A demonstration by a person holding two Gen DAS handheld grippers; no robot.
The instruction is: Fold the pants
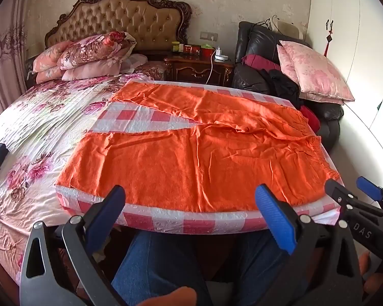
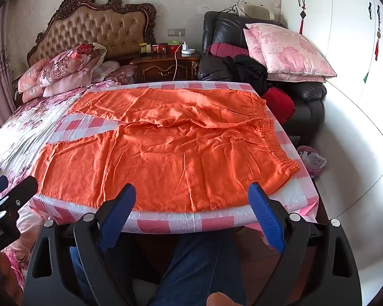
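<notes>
Hand-held gripper, left (image 1: 191, 219) and right (image 2: 194, 216): both hovering wide open, gripping nothing | orange pants (image 1: 191, 153) lying flat, unfolded on checkered board (image 1: 166, 220) | folding not yet begun

Your two cameras sit side by side, near, looking down over the same pants (image 1: 191, 153) and bed (image 1: 38, 127).
</notes>
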